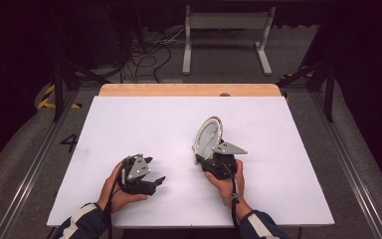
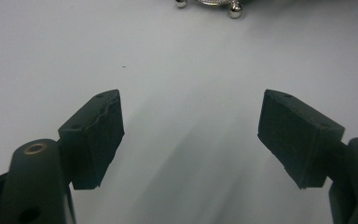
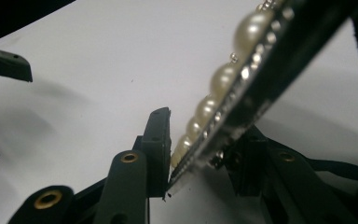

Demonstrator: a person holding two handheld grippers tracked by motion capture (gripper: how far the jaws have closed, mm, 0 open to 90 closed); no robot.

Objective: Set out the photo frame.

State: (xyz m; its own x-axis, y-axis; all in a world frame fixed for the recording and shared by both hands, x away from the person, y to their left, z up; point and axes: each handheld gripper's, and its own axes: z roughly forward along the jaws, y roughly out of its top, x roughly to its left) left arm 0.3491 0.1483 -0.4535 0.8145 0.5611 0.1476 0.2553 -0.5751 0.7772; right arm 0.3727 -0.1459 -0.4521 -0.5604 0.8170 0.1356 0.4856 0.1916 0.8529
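Observation:
An oval silver frame rimmed with pearls stands tilted on edge right of the middle of the white tabletop. My right gripper is shut on its lower edge. In the right gripper view the pearl rim runs up between the jaws, and the left pad presses on the pearls. My left gripper rests low near the front left, open, with nothing between its pads. At the top of the left gripper view sit the frame's small ball feet.
A wooden strip borders the table's far edge. Beyond it on the floor stand a white metal stand and loose cables. Metal rails run along both sides of the table.

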